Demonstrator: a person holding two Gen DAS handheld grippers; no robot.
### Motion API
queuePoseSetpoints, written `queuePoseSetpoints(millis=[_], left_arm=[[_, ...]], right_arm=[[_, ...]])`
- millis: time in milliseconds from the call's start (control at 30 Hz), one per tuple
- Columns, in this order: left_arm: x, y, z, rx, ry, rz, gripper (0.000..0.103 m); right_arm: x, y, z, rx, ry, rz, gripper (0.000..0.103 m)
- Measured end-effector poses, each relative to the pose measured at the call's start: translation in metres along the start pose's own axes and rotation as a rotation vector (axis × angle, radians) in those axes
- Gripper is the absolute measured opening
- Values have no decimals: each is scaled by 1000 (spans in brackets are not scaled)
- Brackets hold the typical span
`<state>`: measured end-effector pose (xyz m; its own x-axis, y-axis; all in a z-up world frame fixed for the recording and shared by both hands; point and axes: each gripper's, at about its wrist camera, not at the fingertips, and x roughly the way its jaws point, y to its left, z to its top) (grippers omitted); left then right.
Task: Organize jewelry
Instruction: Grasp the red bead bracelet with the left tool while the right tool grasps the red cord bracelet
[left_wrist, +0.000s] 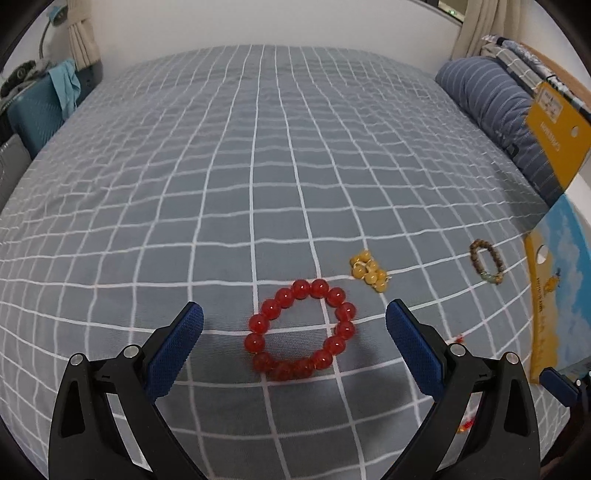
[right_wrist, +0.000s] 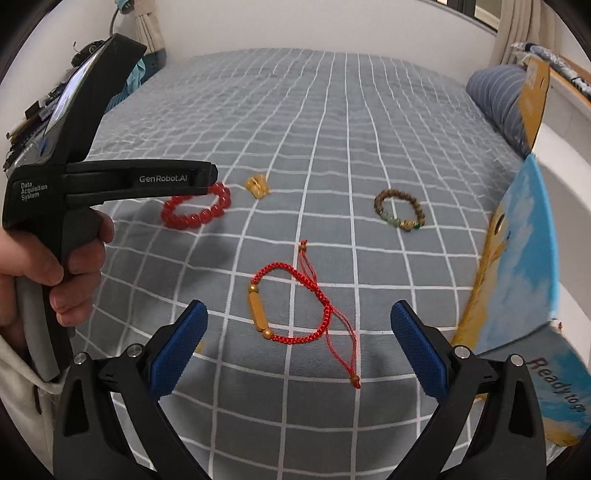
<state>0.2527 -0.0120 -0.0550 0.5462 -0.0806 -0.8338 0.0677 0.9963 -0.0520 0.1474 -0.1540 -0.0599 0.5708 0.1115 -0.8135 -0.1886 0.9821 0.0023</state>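
- Four bracelets are spread apart on the bed (left_wrist: 258, 147), so each can be picked singly.
- Left tool (left_wrist: 294, 328) is held wide apart, empty, around red beads (left_wrist: 300, 329).
- Right tool (right_wrist: 298, 332) is likewise apart, empty, over red cord (right_wrist: 291, 299).

A home bedroom was shown: a bed (left_wrist: 258, 147) covered by a grey, white-checked sheet filled the frame, a striped blue pillow (left_wrist: 487, 96) was seen at the upper right, and cream curtains (left_wrist: 83, 33) were hung against the white wall at the upper left.
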Motion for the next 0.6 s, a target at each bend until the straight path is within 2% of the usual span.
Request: queuePoseSetpoints(millis=[400, 600], left_arm=[[27, -1, -3, 4, 18, -2, 96], [31, -2, -3, 11, 22, -12, 95]], right_arm=[[25, -2, -1, -9, 58, -12, 85], [30, 2, -1, -18, 65, 2, 84]])
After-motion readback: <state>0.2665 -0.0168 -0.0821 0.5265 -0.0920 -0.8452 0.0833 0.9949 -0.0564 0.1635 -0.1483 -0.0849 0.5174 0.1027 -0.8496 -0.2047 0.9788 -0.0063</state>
